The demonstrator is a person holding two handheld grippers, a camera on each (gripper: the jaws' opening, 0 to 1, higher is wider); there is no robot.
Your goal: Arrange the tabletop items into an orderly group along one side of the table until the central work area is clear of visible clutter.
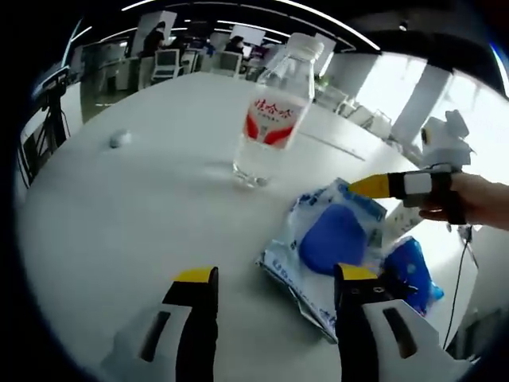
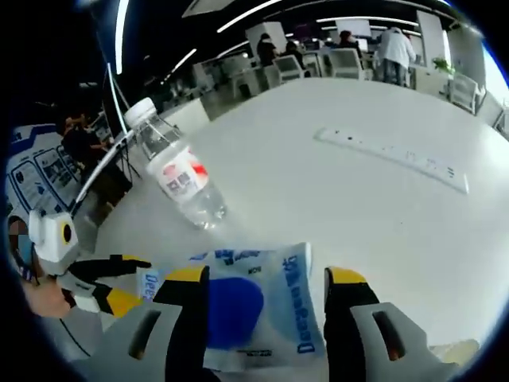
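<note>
A clear water bottle (image 1: 274,111) with a red and white label stands upright on the white table (image 1: 143,207); in the right gripper view the bottle (image 2: 183,179) appears tilted. A white packet with a blue patch (image 1: 334,239) lies flat near the table's edge, with a second blue packet (image 1: 409,270) beside it. My left gripper (image 1: 274,278) is open over bare table just left of the packet. My right gripper (image 2: 258,278) is open, its jaws standing either side of the packet (image 2: 254,306) without gripping it. The right gripper (image 1: 374,186) enters the left gripper view, held by a hand.
A long white power strip (image 2: 394,155) lies flat further across the table. A small white object (image 1: 119,139) sits alone at the far left. My left gripper (image 2: 127,280) shows by the table edge. Chairs and people are beyond the table.
</note>
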